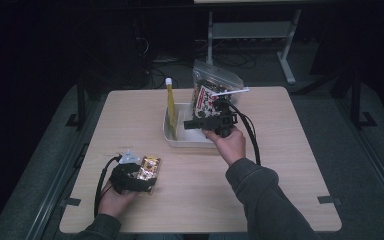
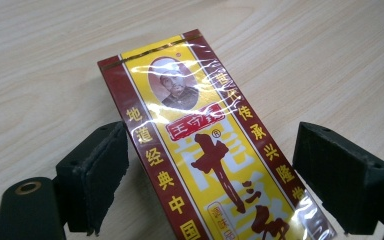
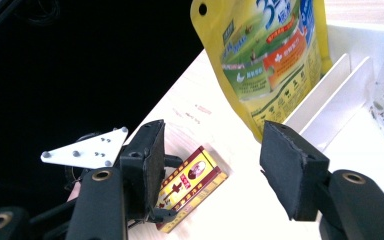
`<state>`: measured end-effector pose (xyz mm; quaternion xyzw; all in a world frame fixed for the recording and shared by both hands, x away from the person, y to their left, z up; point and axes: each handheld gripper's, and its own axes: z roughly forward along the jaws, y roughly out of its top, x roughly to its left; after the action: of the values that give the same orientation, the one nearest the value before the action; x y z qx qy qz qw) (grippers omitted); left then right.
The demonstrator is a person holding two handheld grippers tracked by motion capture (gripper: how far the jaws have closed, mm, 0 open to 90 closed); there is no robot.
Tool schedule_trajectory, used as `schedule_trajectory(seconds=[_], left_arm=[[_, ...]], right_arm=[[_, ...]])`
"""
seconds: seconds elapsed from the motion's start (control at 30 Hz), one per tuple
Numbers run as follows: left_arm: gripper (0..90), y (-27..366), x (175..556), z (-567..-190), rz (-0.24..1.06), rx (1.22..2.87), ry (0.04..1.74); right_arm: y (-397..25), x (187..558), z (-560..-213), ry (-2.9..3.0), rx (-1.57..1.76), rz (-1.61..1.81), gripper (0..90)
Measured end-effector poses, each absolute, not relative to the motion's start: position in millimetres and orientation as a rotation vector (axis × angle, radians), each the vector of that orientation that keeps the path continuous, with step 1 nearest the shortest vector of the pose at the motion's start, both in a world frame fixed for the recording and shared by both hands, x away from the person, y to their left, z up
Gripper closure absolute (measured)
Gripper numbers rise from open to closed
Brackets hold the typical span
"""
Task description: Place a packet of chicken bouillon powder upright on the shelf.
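**Box between left tool's pads, not gripped**

Box (image 2: 205,150), red and yellow with a portrait and Chinese print, film-wrapped, is seen lying flat on the surface (image 1: 260,200) at its near-left part. Left tool (image 2: 210,170) is placed over it, spread wide: the box sits between the two pads, the left pad (image 2: 100,175) at or just beside its edge, the right pad well clear of the other edge. Nothing is clamped. In the high view the left tool (image 1: 132,179) is held by the left hand (image 1: 115,200), the box (image 1: 149,167) sticking out past it.

Right tool (image 3: 212,170) is released too, nothing between its pads. In the high view it (image 1: 207,121) is held over the near edge of a white tray (image 1: 172,136) at the surface's middle, gripped by the right hand (image 1: 227,142). A yellow pouch (image 3: 265,55) is seen standing upright in the tray's left part, against white dividers (image 3: 330,95). A clear zip bag (image 1: 212,87) with dark contents is stood at the tray's far right. From the right gripper view the box (image 3: 192,192) and left tool are seen farther off, well apart from the tray.
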<state>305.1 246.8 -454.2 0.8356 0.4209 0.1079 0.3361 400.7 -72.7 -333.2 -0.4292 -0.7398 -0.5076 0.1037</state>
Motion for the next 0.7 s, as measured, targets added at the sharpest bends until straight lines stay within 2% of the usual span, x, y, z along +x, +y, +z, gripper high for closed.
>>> schedule_trajectory(seconds=[0.37, 0.7], left_arm=[[15.5, 241.9, 306.6, -457.5, 0.271, 2.217, 1.109], [28.3, 235.5, 305.5, -457.7, 0.249, 2.257, 1.081]], right_arm=[[-77.4, 394.6, -345.8, -2.195, -1.257, -1.456, 41.0], [-77.4, 388.5, -360.3, -2.211, -1.229, -1.405, 39.3]])
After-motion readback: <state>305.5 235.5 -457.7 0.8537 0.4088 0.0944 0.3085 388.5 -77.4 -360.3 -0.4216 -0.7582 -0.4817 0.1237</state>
